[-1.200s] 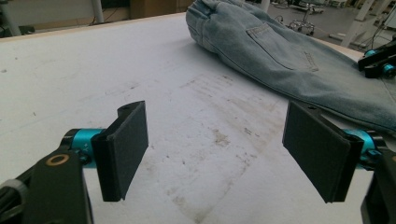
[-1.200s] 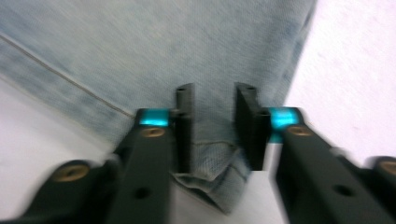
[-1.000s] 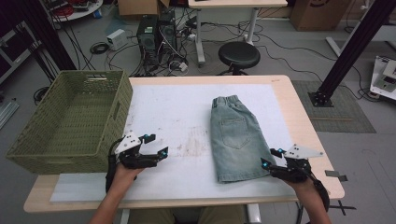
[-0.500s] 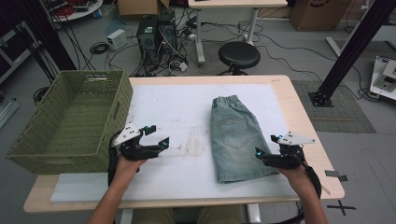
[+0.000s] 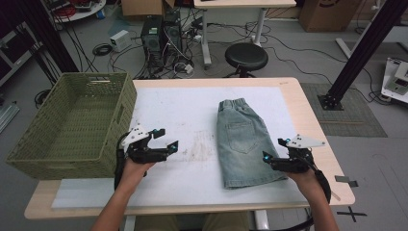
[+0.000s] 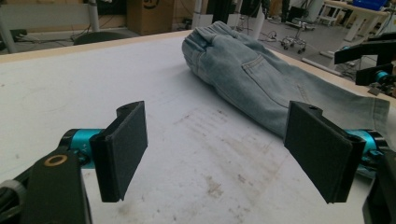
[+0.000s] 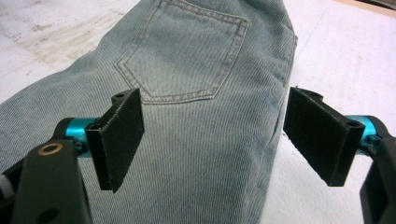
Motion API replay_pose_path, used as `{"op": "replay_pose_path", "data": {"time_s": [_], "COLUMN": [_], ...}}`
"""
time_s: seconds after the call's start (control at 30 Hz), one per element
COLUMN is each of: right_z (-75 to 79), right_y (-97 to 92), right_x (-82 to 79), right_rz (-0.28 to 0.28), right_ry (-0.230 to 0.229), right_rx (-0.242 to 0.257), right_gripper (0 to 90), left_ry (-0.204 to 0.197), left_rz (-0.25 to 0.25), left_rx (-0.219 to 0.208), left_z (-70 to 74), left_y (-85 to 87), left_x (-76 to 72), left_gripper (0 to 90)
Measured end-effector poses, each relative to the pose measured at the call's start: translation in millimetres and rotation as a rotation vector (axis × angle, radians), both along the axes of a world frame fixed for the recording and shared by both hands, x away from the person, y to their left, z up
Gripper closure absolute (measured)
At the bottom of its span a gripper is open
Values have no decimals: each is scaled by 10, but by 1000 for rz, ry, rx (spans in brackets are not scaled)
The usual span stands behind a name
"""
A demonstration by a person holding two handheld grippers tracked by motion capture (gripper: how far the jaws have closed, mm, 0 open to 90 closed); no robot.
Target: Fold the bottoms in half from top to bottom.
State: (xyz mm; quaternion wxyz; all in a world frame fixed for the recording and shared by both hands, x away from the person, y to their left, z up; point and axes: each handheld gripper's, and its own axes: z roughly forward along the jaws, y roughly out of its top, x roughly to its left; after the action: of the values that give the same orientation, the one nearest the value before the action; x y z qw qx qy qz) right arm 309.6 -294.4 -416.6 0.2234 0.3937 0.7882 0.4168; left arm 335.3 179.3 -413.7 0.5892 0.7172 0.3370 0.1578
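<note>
Two wide-open grippers, left gripper point(image 5: 166, 140) and right gripper point(image 5: 273, 149), flank denim shorts point(image 5: 243, 140) on white, seemingly stained table point(image 5: 192, 115).

Grey floor w/ lots of black cables point(image 5: 120, 45) snaking across it. Wooden-edged table point(image 5: 308, 120) in front, white mat point(image 5: 192, 110) on top, scuffed in the middle. Behind it a round black stool point(image 5: 246, 57), next to a white-legged desk point(image 5: 207, 33). Black PC tower point(image 5: 161, 38) on the floor, small white box point(image 5: 120, 41) just left of it. Cardboard boxes point(image 5: 320, 14) at the back. Black slanted frame post point(image 5: 361, 53) at right, foot on a dark floor mat point(image 5: 351, 113). Black tape cross point(image 5: 350, 212) on the floor, near right. Light even, no hard shadows.
</note>
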Motion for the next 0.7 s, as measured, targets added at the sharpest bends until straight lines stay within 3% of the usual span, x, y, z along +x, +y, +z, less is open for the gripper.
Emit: {"op": "replay_pose_path", "data": {"time_s": [0.23, 0.43, 0.7], "right_z": [-10, 2, -27], "right_y": [26, 68, 131], "right_x": [7, 9, 61], "right_rz": [22, 31, 41], "right_ry": [-2, -1, 4], "right_rx": [9, 26, 20], "right_gripper": [212, 212, 212], "left_ry": [43, 55, 148], "left_rz": [-20, -33, -28], "left_rx": [-13, -5, 47], "left_z": [66, 64, -37], "left_y": [-204, -462, -836], "left_x": [139, 232, 369], "left_gripper": [219, 218, 225]}}
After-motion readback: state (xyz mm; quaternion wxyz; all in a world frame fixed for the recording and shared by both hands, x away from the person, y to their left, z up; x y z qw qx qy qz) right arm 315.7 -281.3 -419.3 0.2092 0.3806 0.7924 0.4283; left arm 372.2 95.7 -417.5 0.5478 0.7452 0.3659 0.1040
